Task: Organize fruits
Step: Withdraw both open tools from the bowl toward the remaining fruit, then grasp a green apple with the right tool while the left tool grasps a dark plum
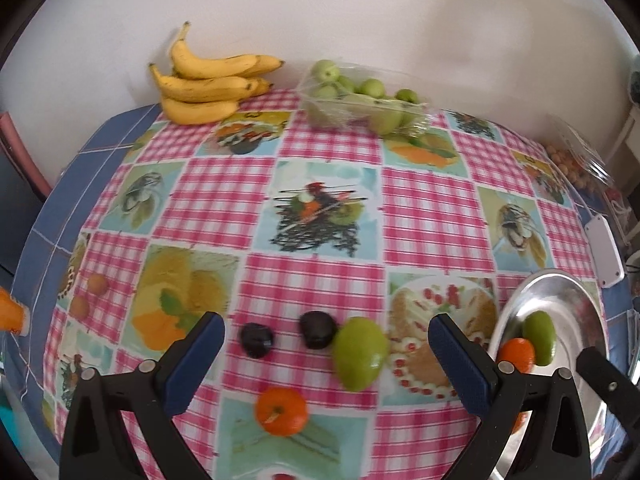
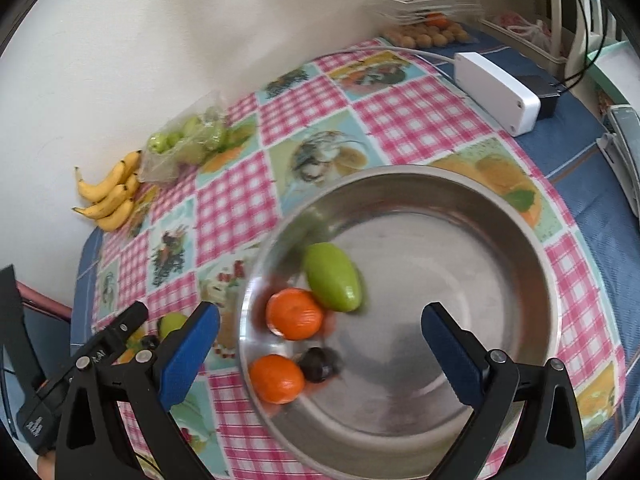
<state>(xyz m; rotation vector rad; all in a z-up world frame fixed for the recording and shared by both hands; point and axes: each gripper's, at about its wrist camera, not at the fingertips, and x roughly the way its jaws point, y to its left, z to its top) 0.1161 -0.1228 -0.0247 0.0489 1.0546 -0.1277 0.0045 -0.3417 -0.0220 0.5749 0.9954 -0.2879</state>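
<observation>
My left gripper [image 1: 326,350] is open and empty above loose fruit on the checked tablecloth: two dark plums [image 1: 257,339] [image 1: 317,329], a green mango [image 1: 359,353] and a tangerine [image 1: 282,411]. My right gripper [image 2: 320,340] is open and empty over the steel bowl [image 2: 460,208]. The bowl holds a green mango [image 2: 333,277], two tangerines [image 2: 295,313] [image 2: 276,378] and a dark plum [image 2: 318,364]. The bowl [image 1: 560,292] also shows at the right of the left wrist view.
Bananas [image 1: 208,84] and a clear bag of green fruit [image 1: 356,100] lie by the back wall. A white box [image 2: 496,90] with a black adapter, and a punnet of small brown fruit [image 2: 430,36], sit at the far right. Two small brownish fruits [image 1: 88,294] lie at the left.
</observation>
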